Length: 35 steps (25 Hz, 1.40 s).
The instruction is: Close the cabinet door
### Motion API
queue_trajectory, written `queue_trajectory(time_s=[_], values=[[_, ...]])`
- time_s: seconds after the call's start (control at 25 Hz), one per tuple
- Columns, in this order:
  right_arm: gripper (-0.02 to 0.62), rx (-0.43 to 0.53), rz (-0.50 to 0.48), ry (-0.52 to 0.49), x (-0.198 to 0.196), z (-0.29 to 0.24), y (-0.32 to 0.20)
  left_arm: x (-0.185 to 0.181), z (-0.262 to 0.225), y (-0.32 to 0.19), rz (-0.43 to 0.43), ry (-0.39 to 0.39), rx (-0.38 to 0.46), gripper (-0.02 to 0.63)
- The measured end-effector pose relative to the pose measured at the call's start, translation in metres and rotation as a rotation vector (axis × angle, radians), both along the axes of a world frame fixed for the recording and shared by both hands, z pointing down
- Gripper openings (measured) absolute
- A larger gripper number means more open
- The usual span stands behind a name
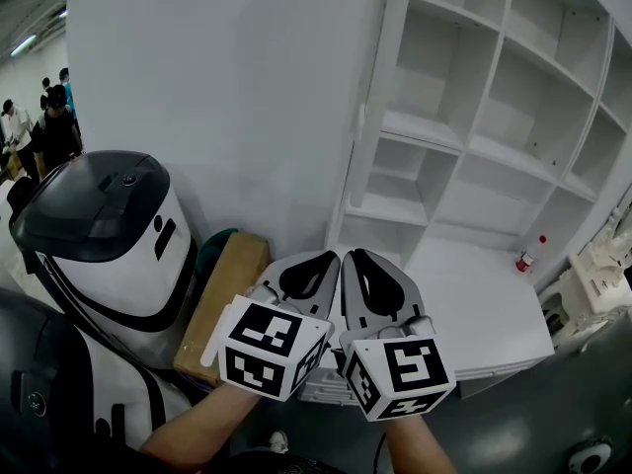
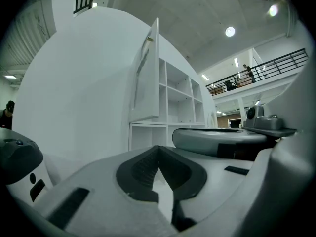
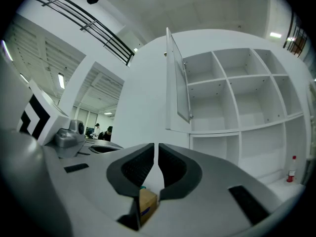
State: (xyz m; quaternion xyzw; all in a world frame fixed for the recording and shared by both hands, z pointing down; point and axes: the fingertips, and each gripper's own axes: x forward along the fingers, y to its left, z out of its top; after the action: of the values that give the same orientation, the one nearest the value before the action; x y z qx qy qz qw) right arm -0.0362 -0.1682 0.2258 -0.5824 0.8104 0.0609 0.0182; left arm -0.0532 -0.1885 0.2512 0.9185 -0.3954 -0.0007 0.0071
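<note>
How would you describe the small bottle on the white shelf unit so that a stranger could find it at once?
Start at the tall white shelf unit with its grid of open cubbies. Below the cubbies a flat white ledge juts out, and the bottle stands upright at its right end. It is small and pale with red on it, the only spot of colour on the unit.

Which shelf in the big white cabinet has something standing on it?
The lowest shelf. A small bottle with a red cap stands near its right end, while the shelves above it show nothing on them.
</note>
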Motion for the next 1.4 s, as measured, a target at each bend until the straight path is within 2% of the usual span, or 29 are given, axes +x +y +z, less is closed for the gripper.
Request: queue_trajectory(time_s=[0.36,0.52,1.0,1.4], values=[[0.026,0.064,0.100,0.002,0.008,-0.031,-0.026,0.002,-0.019,-0.028,0.055,0.006,0.033,0.012],[0.094,0.081,0.104,0.010,0.007,-0.041,-0.033,0.004,-0.019,-0.035,0.081,0.008,0.033,0.012],[0.118,0.097,0.189,0.020,0.006,-0.061,-0.061,-0.002,-0.023,-0.058,0.143,0.040,0.031,0.012],[0.105,0.133,0.295,-0.001,0.008,-0.074,-0.071,-0.007,-0.027,-0.068,0.171,0.038,0.049,0.012]])
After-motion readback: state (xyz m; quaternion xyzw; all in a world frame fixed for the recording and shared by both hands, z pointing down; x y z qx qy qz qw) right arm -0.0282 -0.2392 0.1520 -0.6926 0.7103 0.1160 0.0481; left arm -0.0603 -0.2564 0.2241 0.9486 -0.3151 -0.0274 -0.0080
